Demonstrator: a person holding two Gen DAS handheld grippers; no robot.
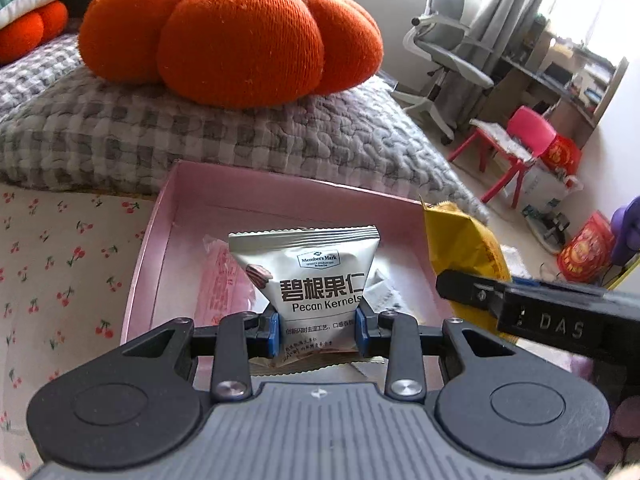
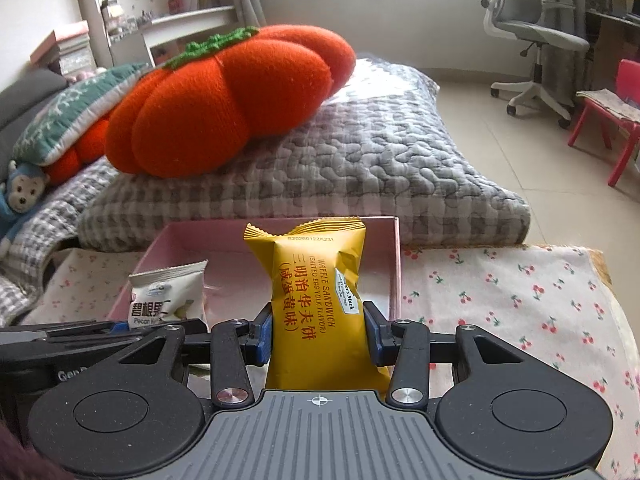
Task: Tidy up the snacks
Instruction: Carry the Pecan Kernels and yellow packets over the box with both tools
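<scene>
- Left gripper (image 1: 316, 326): fingers pinching the white pecan kernels packet (image 1: 316, 276) by its lower part, upright at frame centre, over the pink box (image 1: 280, 188).
- Right gripper (image 2: 319, 338): fingers pinching the yellow waffle sandwich packet (image 2: 316, 292), upright, in front of the same box.
- Already in the box: a pink wrapped snack (image 1: 222, 280), left of centre; a whitish wrapper beside it, unclear.
- Judgement: partway done; both held packets not yet released into the box.

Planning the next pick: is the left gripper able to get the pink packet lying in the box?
Probably not yet: the left gripper is shut on the pecan packet, which stands in front of the pink packet in the pink box.
</scene>
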